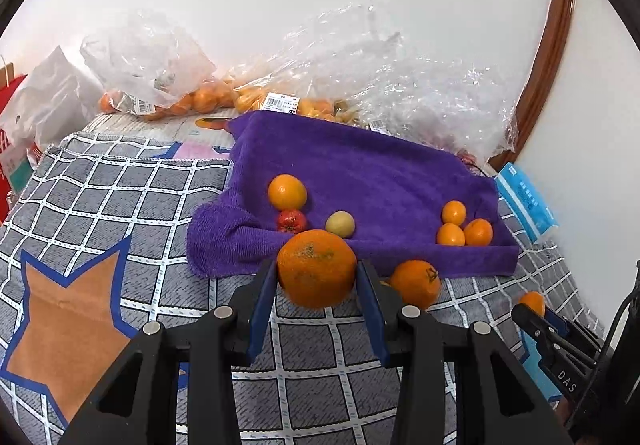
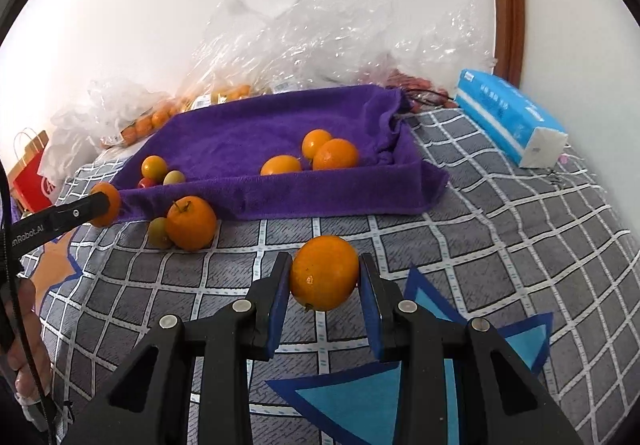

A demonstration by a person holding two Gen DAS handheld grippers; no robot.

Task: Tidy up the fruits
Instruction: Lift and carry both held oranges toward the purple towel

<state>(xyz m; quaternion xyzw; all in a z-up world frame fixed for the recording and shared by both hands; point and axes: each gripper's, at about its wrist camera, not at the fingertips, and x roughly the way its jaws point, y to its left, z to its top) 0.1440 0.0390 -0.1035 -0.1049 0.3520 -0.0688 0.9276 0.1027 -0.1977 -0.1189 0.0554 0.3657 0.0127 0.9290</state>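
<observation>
My left gripper is shut on a large orange, held above the checked cloth just in front of the purple towel tray. My right gripper is shut on a smaller orange, nearer the front. In the tray's left corner lie an orange, a red fruit and a yellow-green fruit. Three small oranges lie in its right corner. Another orange and a greenish fruit rest on the cloth before the tray.
Clear plastic bags with more oranges are piled against the wall behind the tray. A blue tissue pack lies at the right. A red paper bag stands at the left. The checked cloth covers the surface.
</observation>
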